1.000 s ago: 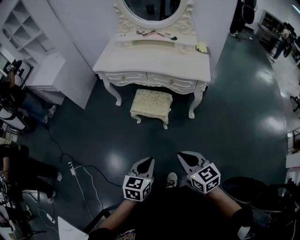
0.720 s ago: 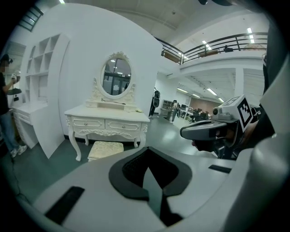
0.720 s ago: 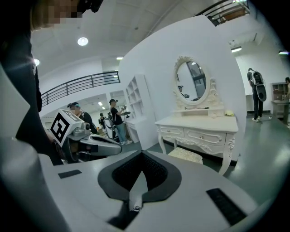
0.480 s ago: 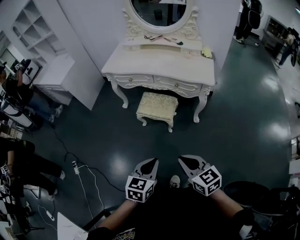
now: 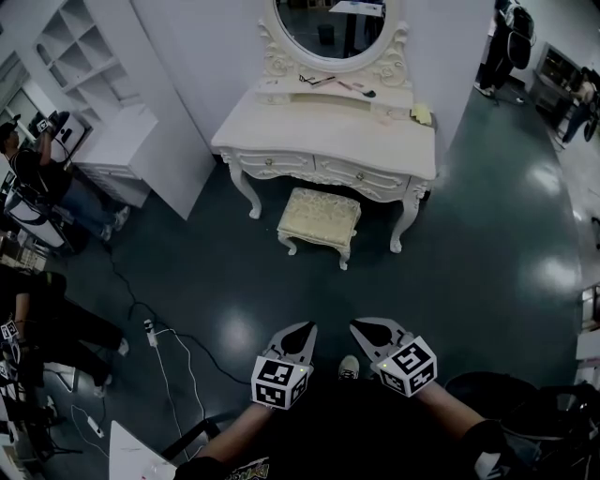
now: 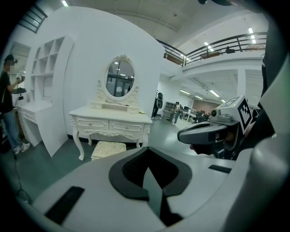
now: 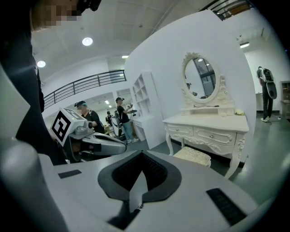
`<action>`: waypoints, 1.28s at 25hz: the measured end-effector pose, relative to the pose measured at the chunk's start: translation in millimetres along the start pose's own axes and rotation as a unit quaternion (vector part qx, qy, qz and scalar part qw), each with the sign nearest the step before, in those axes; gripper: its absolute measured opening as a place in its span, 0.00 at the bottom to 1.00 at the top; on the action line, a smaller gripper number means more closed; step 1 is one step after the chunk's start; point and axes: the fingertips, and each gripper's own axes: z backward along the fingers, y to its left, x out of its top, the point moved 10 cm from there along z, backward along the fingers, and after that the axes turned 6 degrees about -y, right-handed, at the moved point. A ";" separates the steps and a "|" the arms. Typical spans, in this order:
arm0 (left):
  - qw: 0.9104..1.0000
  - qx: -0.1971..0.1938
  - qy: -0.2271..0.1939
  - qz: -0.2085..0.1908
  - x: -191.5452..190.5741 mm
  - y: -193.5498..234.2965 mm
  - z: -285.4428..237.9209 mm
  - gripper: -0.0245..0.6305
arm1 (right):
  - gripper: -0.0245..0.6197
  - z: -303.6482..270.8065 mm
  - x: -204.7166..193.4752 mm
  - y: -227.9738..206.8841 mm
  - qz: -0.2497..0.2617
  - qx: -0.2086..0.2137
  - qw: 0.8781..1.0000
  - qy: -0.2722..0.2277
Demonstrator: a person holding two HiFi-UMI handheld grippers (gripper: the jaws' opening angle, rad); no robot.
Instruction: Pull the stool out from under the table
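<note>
The cream upholstered stool [image 5: 320, 217] stands on the dark, glossy floor [image 5: 487, 234] between the front legs of a white, carved dressing table [image 5: 328, 141]. Its back edge is tucked under the drawer front, and most of its padded seat shows from above. An oval mirror [image 5: 337, 23] rises from the back of the table, with a few small items lying on the shelf below it (too small to name).

Both grippers are held low and close to the person's body, well apart from the stool, and both point toward it. The left gripper [image 5: 302, 328] has its jaws pressed together with nothing between them. The right gripper [image 5: 359, 326] is closed the same way and is also empty. The two sit side by side, near each other but not touching, and the toe of a shoe [image 5: 348, 367] shows on the floor between them.

A white open shelf unit [image 5: 94, 84] stands against the wall to the left of the table. Thin cables [image 5: 164, 361] trail across the floor at lower left. A person in dark clothes [image 5: 37, 178] stands by the shelving at the far left edge, and another person [image 5: 502, 47] stands in the background at upper right.
</note>
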 end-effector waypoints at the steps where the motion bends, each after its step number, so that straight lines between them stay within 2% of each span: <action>1: 1.000 0.000 0.000 -0.001 0.7 0.6 -0.5 0.05 | 0.08 0.0 0.2 -0.4 0.000 -0.001 1.000 0.000; 11: 1.000 -0.008 0.001 -0.006 3.7 -0.9 -8.0 0.05 | 0.08 7.0 0.5 -3.6 -0.004 -0.017 1.000 -0.001; 32: 1.000 -0.006 0.005 -0.011 4.4 -6.7 -18.3 0.05 | 0.08 8.7 -1.5 -14.4 -0.011 -0.017 1.000 0.000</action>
